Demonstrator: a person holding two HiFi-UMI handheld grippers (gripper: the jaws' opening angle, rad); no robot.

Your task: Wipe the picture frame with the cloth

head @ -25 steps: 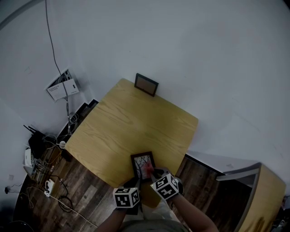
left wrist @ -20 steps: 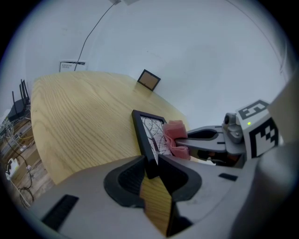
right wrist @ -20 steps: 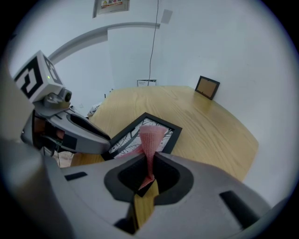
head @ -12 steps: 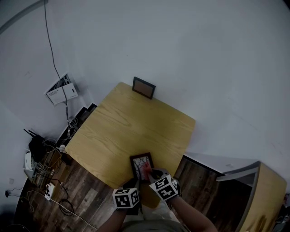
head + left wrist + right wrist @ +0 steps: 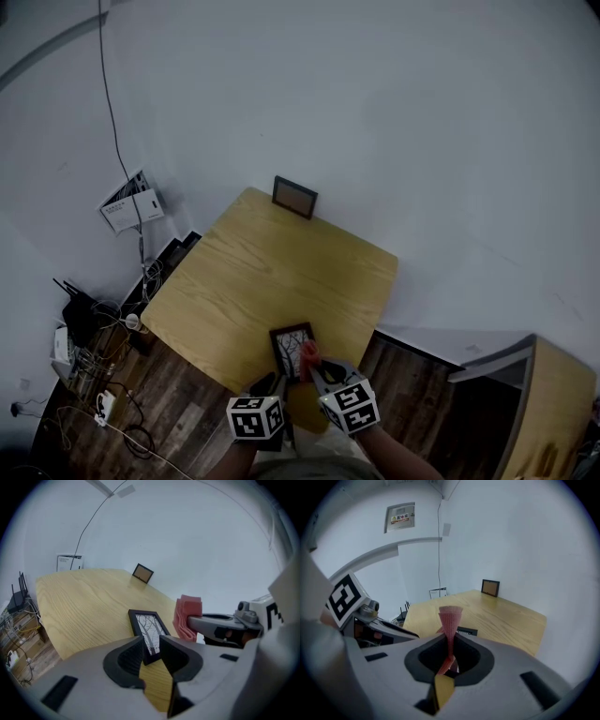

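Note:
A small black picture frame (image 5: 292, 350) with a tree print sits near the front edge of the wooden table (image 5: 272, 272). In the left gripper view its near end (image 5: 149, 637) lies between the jaws of my left gripper (image 5: 151, 651). These jaws are opening, though they still touch the frame. My left gripper (image 5: 277, 378) is just below the frame in the head view. My right gripper (image 5: 451, 654) is shut on a folded pink cloth (image 5: 450, 618). It holds the cloth (image 5: 189, 616) upright beside the frame's right edge, at the right gripper (image 5: 315, 366).
A second small frame (image 5: 294, 197) leans against the white wall at the table's far edge. Cables, a router and boxes (image 5: 86, 323) crowd the floor at the left. A printed sheet (image 5: 131, 186) lies by the wall. A wooden cabinet (image 5: 548, 403) stands at the right.
Both grippers have risen toward the camera and their marker cubes look larger. The right gripper has rolled, and the cloth now stands beside the frame.

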